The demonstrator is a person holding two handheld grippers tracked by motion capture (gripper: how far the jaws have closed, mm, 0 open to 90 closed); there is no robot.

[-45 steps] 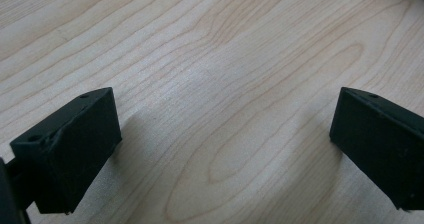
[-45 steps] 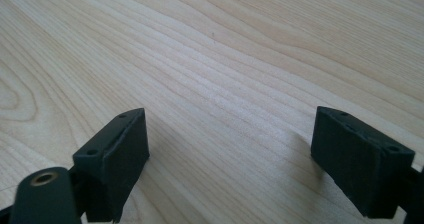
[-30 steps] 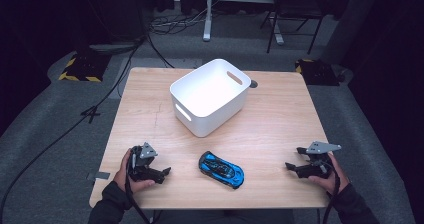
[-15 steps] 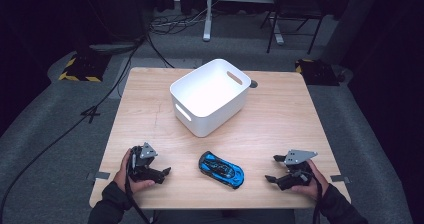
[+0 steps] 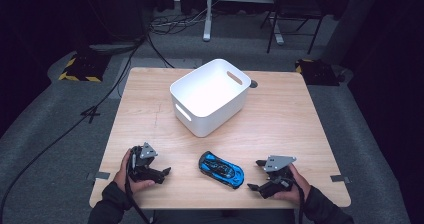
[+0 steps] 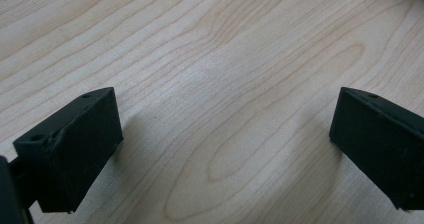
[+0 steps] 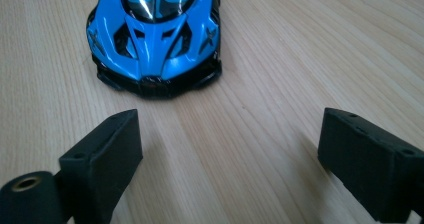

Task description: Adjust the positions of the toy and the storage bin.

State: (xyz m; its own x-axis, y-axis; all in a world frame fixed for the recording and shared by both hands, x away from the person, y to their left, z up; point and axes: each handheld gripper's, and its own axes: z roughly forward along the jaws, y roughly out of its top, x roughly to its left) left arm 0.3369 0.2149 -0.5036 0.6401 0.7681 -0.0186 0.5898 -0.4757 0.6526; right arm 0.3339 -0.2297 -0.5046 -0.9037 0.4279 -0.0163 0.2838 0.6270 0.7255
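Right tongs (image 5: 256,174): jaws spread wide and holding nothing; held low over the surface (image 5: 300,114) near its front edge, pointing toward the toy car.
Left tongs (image 5: 163,172): jaws also wide apart and holding nothing; in the left gripper view bare wood grain lies between them.
Toy car (image 5: 221,169): blue with black trim, on its wheels on the surface, between the two tongs and apart from both.
Direction from right tongs: in the right gripper view the car (image 7: 156,39) lies straight ahead and slightly to the left of the gap, one end facing the jaws, not yet between them.
Long axis: runs roughly toward the right tongs, at a slant to the front edge of the surface.
Nearer hand: judged the right, since its jaws are already aimed at the car's end.
Bin (image 5: 210,96): white, open-topped, with handle slots; farther back on the surface, well apart from the car.
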